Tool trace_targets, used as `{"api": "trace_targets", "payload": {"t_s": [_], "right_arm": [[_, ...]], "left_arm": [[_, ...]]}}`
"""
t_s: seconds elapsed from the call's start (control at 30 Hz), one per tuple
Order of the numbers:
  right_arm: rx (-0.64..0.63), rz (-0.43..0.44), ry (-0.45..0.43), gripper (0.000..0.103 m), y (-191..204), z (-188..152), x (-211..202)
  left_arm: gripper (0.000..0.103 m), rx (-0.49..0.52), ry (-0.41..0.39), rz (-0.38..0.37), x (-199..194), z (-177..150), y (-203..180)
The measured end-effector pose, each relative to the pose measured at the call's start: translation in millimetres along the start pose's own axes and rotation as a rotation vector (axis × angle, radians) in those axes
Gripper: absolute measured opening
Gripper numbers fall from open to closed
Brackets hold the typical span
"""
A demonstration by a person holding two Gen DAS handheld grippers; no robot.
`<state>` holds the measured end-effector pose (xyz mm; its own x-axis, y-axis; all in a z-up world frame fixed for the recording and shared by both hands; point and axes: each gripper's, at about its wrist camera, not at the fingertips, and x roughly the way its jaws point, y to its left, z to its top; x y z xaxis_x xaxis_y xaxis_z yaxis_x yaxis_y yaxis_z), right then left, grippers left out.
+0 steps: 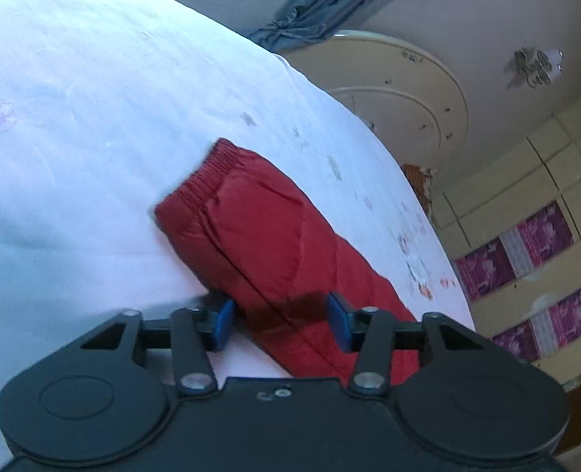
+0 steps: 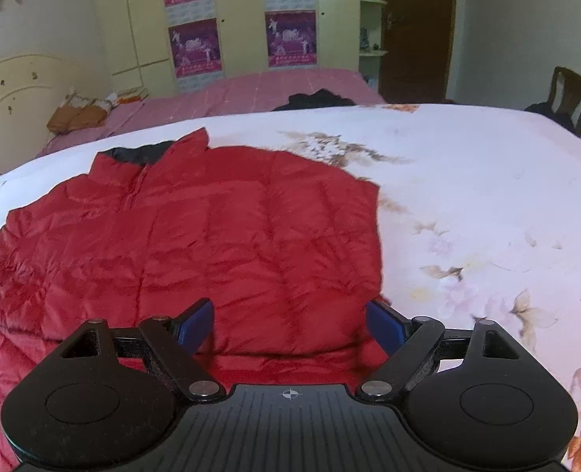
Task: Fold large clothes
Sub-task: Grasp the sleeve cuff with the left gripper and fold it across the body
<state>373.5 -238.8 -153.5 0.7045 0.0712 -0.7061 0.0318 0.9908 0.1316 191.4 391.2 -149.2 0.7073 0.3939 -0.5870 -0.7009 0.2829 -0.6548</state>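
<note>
White flowered bedding (image 2: 487,181) carries a red jacket (image 2: 219,228), spread flat. Its sleeve (image 1: 267,244) lies between the left gripper (image 1: 280,320) pads, which stand apart and do not press it. Over the hem, the right gripper (image 2: 290,324) is wide open.

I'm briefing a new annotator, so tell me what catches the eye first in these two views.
The red puffer jacket dominates, spread flat across the white floral bedsheet, collar towards the far side. In the left wrist view its sleeve, with an elastic cuff, lies between the blue pads of the left tongs. The right tongs stand wide apart over the jacket's near hem.
</note>
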Motion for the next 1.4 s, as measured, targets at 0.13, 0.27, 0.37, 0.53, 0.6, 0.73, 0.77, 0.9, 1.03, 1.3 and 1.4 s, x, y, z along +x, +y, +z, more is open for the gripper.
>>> {"api": "trace_targets", "payload": {"t_s": [0.13,0.27,0.37,0.53,0.6,0.73,0.77,0.9,1.03,1.3,1.4], "right_arm": [[0.024,-0.026,0.018,0.064,-8,9,8],[0.048,-0.025,-0.013,0.064,-13,19,2],[0.045,-0.021,-0.018,0.064,-14,21,-2],[0.078,-0.021,-0.015,0.064,-21,21,-7],[0.091,-0.020,-0.016,0.064,-25,20,-10],[0.123,-0.017,-0.017,0.064,-34,20,-14],[0.134,-0.016,-0.017,0.064,-37,20,-15],[0.167,-0.010,-0.014,0.064,-47,17,-17],[0.192,-0.002,-0.010,0.064,-56,14,-18],[0.227,0.004,0.000,0.064,-81,8,-23],[0.242,-0.006,-0.001,0.064,-91,7,-25]], "left_arm": [[0.009,0.126,0.045,0.052,7,8,-13],[0.007,0.300,0.021,-0.003,0,0,-57],[0.007,0.437,0.014,-0.075,-1,-21,-102],[0.007,0.630,0.082,-0.227,6,-77,-179],[0.007,0.718,0.126,-0.287,7,-110,-209],[0.007,0.861,0.203,-0.367,5,-169,-252],[0.007,0.876,0.230,-0.394,5,-182,-261],[0.007,0.972,0.323,-0.464,5,-234,-287],[0.007,1.056,0.431,-0.490,6,-283,-300],[0.007,1.163,0.546,-0.563,5,-349,-317],[0.007,1.203,0.567,-0.577,-1,-368,-319]]}}
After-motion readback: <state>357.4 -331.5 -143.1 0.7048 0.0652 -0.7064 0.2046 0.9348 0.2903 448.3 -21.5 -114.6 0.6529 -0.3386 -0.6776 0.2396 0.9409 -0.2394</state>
